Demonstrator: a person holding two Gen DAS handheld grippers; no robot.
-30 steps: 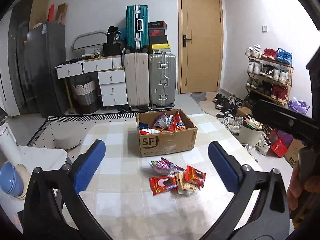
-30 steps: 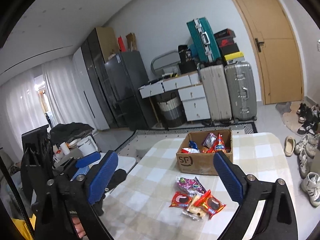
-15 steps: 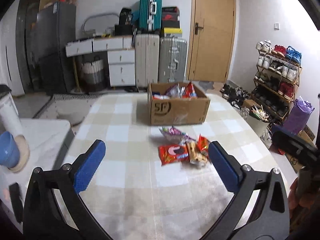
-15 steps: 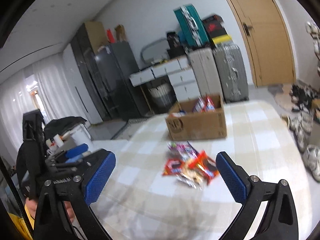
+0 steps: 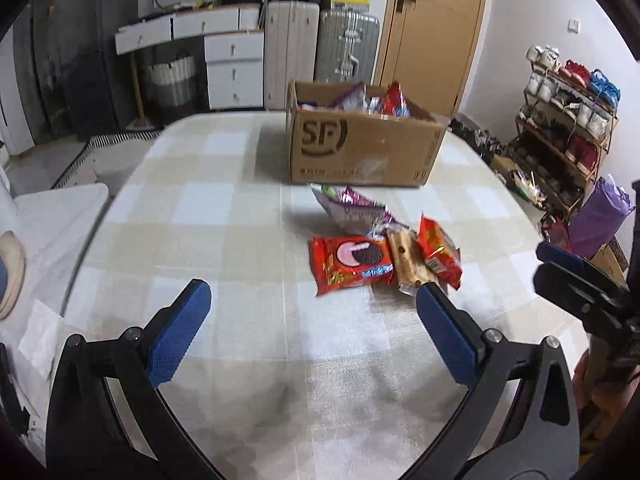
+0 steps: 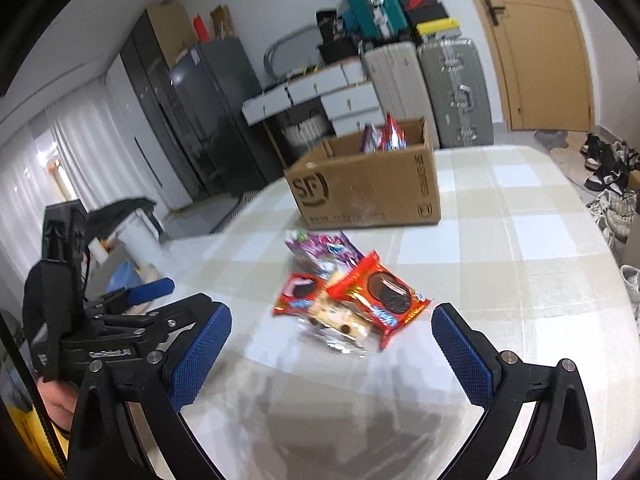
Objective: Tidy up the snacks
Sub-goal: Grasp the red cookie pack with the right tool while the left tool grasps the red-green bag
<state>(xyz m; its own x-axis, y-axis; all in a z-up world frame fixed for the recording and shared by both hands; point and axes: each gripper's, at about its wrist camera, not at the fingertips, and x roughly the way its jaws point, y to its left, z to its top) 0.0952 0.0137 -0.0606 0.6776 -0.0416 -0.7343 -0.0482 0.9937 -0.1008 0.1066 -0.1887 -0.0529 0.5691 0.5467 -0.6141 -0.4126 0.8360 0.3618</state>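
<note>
Snacks lie in a small heap on the counter (image 5: 248, 240), just in front of the cardboard box (image 5: 360, 152), which already holds some packets. In the left view the heap is at about 1 o'clock from our left hand-held gripper (image 5: 310, 332); in the right view it is at 12 o'clock from our right hand-held gripper (image 6: 330, 346). Both have their jaws wide apart and hold nothing.

We judge the step is to reach for one packet. The red cookie packet (image 6: 380, 294) lies on top, partly over the clear biscuit packet (image 6: 340, 320), so we should take it first. It is better to close on a free edge of it and lift straight up, because the film looks slippery and the neighbours may drag along. The purple packet (image 5: 352, 210) is nearest to the box and can wait.
</note>
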